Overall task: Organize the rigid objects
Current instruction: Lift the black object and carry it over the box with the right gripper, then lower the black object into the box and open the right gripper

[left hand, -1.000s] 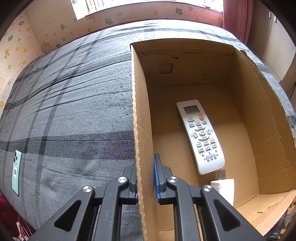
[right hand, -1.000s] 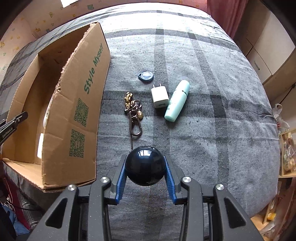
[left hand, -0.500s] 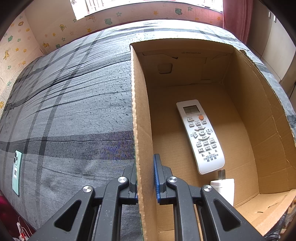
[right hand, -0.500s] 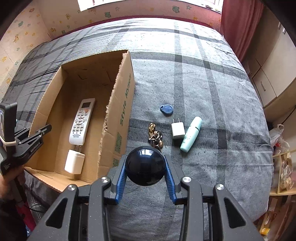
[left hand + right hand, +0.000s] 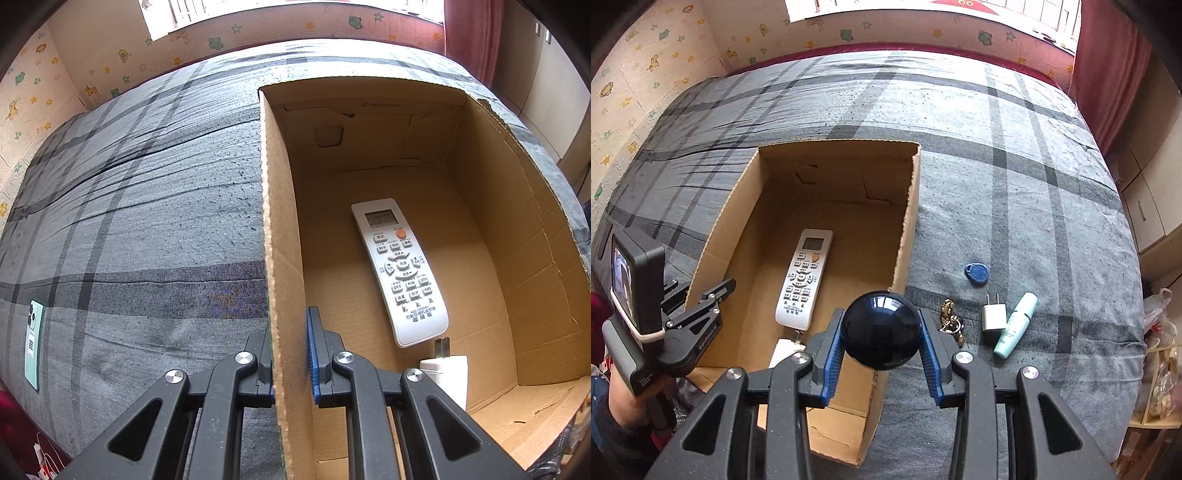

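Grey plaid bedding (image 5: 1015,177) carries an open brown cardboard box (image 5: 908,221). Nearest, the right gripper (image 5: 882,354) clamps a glossy dark-blue ball (image 5: 882,330) above the box's near wall; released early, it could roll off the bed. The left gripper (image 5: 290,354) pinches the box's side wall.

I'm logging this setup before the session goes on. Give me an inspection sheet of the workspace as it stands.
Surface: bed under a grey plaid cover.
Job's things: cardboard box holds a remote and a white charger; a blue tag, keys, a second white charger and a mint tube lie beside it.
Clutter: green phone near the bed edge.
Grippers: left gripper clamps the box wall; right gripper holds a dark ball.
Cables: nothing seen for sure.
Surroundings: patterned wall, red curtain, cupboards.
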The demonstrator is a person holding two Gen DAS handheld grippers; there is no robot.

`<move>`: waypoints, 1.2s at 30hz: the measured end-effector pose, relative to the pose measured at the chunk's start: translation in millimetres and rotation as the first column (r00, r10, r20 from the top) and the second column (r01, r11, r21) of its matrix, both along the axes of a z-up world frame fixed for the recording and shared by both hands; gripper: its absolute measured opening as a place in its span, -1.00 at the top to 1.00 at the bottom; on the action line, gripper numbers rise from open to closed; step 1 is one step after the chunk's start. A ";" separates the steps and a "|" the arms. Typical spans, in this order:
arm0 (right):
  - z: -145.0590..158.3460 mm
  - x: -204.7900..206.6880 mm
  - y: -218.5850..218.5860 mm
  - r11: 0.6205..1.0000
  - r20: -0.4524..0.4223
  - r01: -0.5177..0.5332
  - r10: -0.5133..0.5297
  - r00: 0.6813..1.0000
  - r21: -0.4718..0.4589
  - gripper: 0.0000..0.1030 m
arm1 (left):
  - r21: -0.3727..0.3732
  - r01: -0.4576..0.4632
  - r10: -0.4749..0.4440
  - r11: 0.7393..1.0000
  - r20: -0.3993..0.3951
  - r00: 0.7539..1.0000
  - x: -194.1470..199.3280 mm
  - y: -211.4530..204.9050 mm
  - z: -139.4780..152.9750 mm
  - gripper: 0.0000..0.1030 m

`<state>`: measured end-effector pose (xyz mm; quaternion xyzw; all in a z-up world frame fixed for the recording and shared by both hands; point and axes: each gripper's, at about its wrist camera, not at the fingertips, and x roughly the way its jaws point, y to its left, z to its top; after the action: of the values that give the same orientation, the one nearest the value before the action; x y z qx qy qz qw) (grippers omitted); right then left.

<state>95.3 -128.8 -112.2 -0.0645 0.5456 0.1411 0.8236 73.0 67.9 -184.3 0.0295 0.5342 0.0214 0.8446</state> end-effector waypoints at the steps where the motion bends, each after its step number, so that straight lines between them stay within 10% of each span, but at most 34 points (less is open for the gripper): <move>1: -0.9 2.9 4.3 1.000 -0.004 -0.006 0.006 1.000 0.003 0.22 | -0.001 0.000 0.000 1.000 0.000 1.000 -0.2 0.4 -0.1 0.74; 36: -108.5 91.5 108.2 0.991 -0.172 -0.072 0.052 0.984 -0.111 0.22 | -0.012 0.000 0.000 1.000 -0.003 1.000 0.5 2.9 -1.8 0.74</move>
<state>186.8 -20.6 -220.7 -0.1174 0.6184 0.1396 0.7644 73.6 70.8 -186.1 0.0245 0.5355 0.0183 0.8440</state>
